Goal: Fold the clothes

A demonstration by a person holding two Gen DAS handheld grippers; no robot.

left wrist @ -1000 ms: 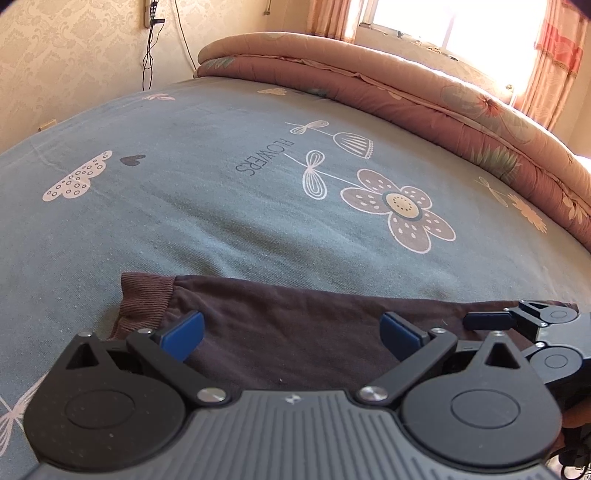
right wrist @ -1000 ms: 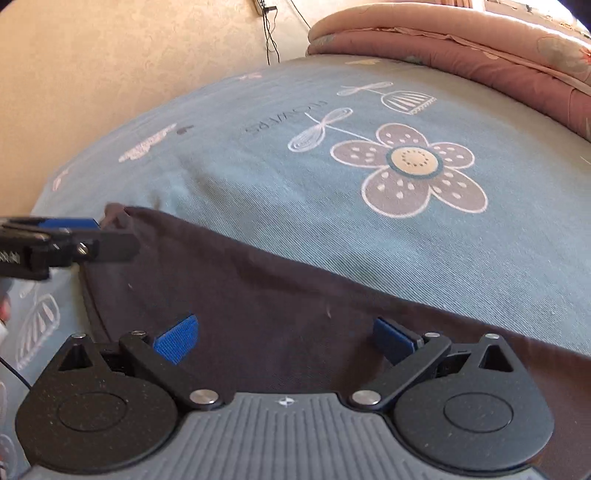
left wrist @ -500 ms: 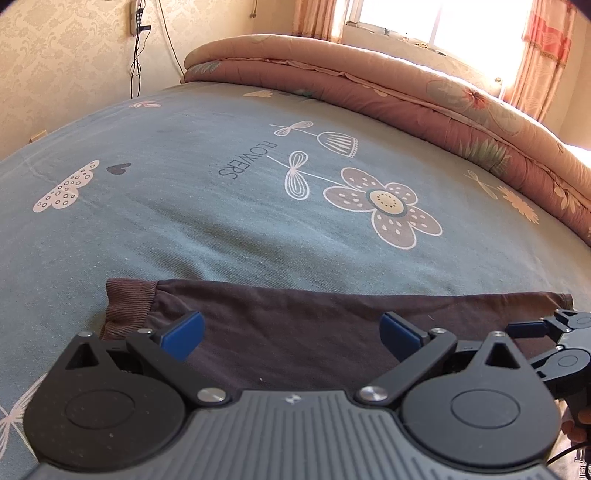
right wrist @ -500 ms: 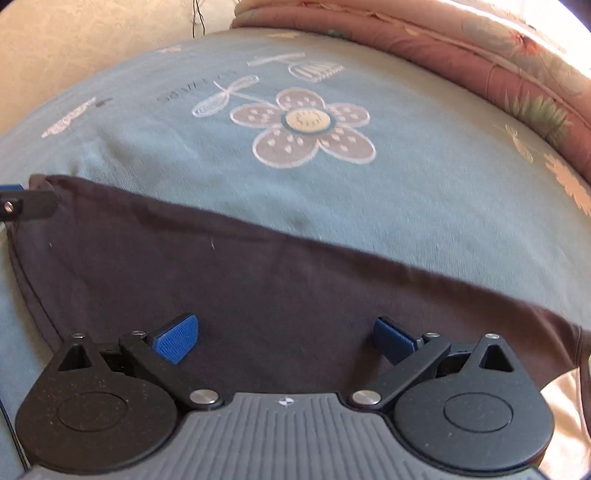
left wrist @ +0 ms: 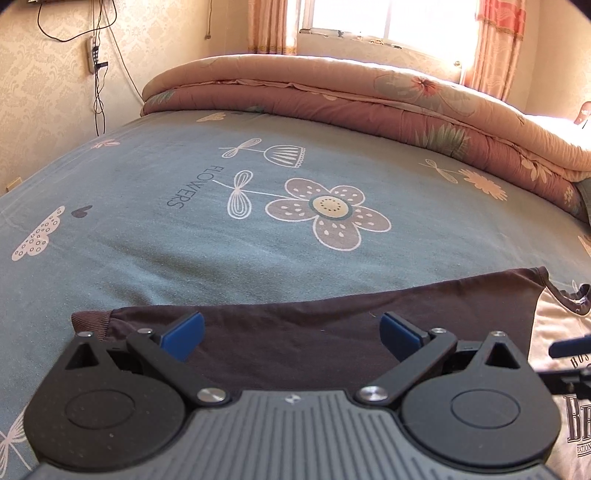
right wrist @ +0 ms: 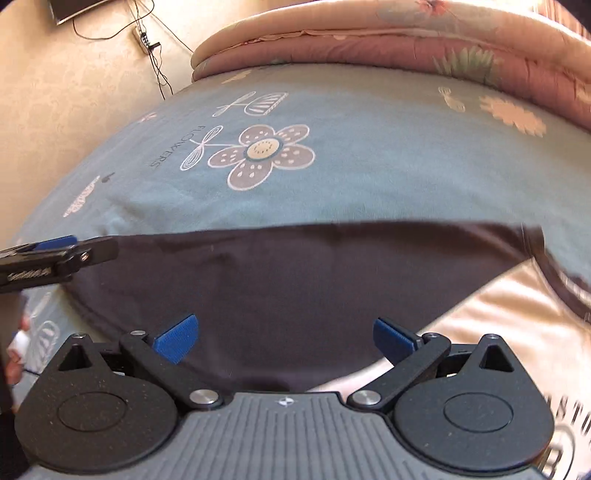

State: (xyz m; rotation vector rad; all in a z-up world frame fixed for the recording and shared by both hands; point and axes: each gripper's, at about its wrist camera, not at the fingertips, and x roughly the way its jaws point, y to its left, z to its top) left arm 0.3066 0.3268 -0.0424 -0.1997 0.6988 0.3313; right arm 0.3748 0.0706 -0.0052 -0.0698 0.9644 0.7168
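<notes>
- Bed sheet: blue-grey, covers the whole bed; printed w/ a large flower, the word "FLOWERS", dragonfly and cloud motifs. Fills most of both views.
- Quilt: pink/peach floral, folded in layers along the far edge of the bed, below a bright window w/ curtains.
- Wall: pale patterned paper on the left side; a power strip hangs on it w/ cables trailing down.
- Shirt: dark brown sleeve w/ ribbed cuff at left, lying flat across the near edge of the bed. Cream body panel w/ dark printed lettering at right, partly cut off by the frame; a dark neckline edge sits just beyond it. In the right wrist view the same garment spans the frame, brown at centre, cream at lower right; the right part is blurred.
- Left gripper: 2 blue-padded fingers spread wide apart, nothing between them; hovers over the brown sleeve near the cuff. Contact w/ cloth cannot be told. Seen side-on at left in the right wrist view, at the sleeve's end.
- Right gripper: fingers likewise wide apart, empty; poised over the brown cloth beside the cream panel. Its tip shows at the right edge of the left wrist view.
</notes>
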